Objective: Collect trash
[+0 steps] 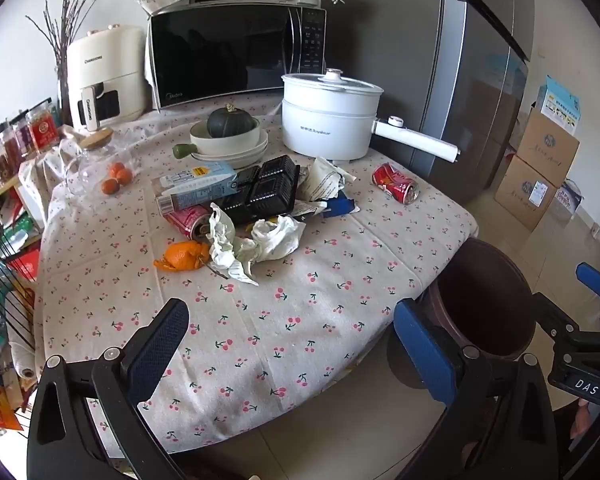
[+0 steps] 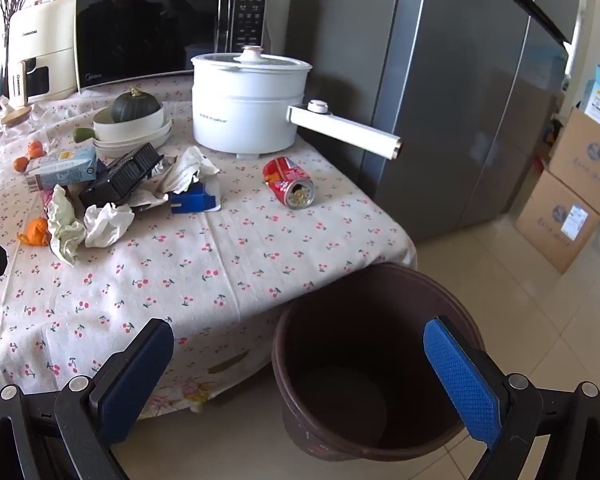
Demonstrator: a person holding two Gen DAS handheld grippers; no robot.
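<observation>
- A table covered with a cherry-print cloth (image 1: 284,312) holds a pile of trash near its middle.
- The pile includes crumpled white paper (image 1: 256,242), an orange peel (image 1: 182,257), a black plastic tray (image 1: 266,192), a flattened blue-and-white carton (image 1: 198,186) and a pink can (image 1: 188,220) partly under the paper.
- A crushed red can (image 2: 290,184) lies apart from the pile, near the white electric pot (image 2: 246,106).
- A dark brown trash bin (image 2: 364,364) stands on the floor against the table's near corner; nothing shows inside it.
- The left gripper (image 1: 296,344) hangs above the table's near edge, jaws spread wide, nothing between them.
- The right gripper (image 2: 300,380) hovers over the bin, jaws likewise wide apart and empty.
- A microwave (image 1: 236,52) stands behind.
</observation>
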